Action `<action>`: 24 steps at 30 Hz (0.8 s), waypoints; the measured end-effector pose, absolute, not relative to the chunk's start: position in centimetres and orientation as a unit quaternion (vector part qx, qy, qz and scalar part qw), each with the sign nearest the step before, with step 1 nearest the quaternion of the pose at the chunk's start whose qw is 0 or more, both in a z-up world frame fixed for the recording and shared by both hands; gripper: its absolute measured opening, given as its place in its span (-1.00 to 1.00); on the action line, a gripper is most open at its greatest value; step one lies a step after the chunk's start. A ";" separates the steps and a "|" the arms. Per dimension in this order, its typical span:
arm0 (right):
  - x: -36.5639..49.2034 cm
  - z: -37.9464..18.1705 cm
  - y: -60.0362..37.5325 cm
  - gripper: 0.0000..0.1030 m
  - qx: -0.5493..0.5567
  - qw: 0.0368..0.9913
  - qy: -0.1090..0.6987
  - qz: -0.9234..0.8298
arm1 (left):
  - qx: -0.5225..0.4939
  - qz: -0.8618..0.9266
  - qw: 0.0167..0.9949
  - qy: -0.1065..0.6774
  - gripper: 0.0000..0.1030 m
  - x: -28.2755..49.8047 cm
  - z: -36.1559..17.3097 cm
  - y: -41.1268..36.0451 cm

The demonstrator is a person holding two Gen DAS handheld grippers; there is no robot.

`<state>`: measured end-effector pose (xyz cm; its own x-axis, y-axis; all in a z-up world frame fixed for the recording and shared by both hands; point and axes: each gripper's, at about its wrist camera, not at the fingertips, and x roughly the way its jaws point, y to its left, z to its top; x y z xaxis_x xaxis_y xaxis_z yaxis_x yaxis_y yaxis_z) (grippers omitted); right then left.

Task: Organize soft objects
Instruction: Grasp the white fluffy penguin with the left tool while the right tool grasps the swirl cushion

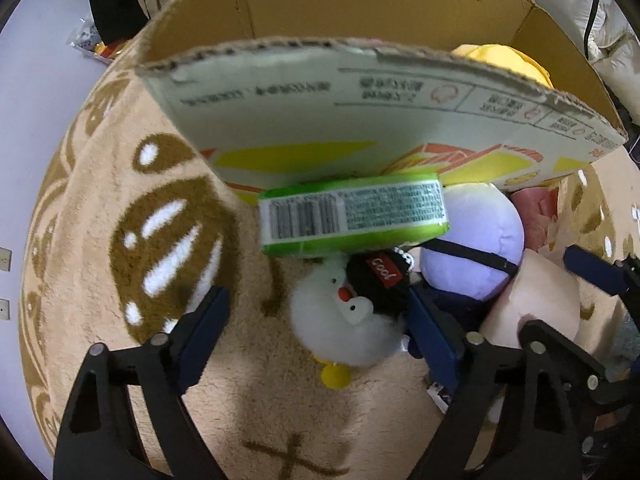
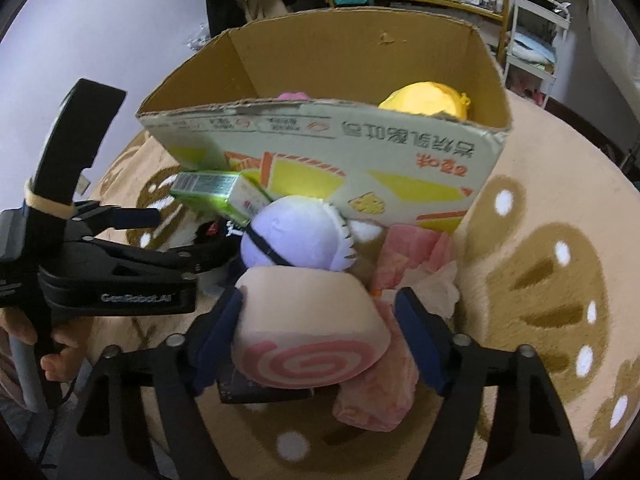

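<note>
A cardboard box (image 1: 360,120) (image 2: 360,152) stands on a beige rug and holds a yellow plush (image 2: 428,100) and a pink one. In front of it lie a green packet (image 1: 352,212) (image 2: 208,188), a white penguin plush with a black "Cool" cap (image 1: 348,316), a lilac round plush (image 1: 476,236) (image 2: 300,236), a peach swirl-roll plush (image 2: 312,336) (image 1: 532,312) and a pink plush (image 2: 380,392). My left gripper (image 1: 320,328) is open around the penguin; it also shows in the right wrist view (image 2: 156,232). My right gripper (image 2: 320,332) has its fingers on both sides of the swirl roll.
The beige rug (image 1: 120,208) (image 2: 552,280) with brown patterns covers the floor. Crumpled pink and cream cloth (image 2: 416,256) lies by the box's right front corner. Shelves and a white cart (image 2: 532,32) stand behind the box. A pale wall is at the left.
</note>
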<state>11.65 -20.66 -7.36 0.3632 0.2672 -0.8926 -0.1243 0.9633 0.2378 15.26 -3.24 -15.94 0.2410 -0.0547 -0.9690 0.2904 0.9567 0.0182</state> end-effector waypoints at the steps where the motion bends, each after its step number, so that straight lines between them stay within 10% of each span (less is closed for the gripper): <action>1: 11.7 -7.4 -20.6 0.40 0.066 0.820 0.554 0.124 | 0.097 -0.111 0.780 0.608 0.58 15.1 -16.1 -3.7; 16: 12.1 -9.0 -20.0 0.17 0.070 0.806 0.573 0.129 | 0.067 -0.119 0.773 0.620 -0.15 14.1 -17.9 -4.4; 24: 11.8 -8.7 -19.9 -0.32 0.060 0.811 0.567 0.132 | 0.037 -0.113 0.787 0.605 -0.37 12.4 -16.5 -3.8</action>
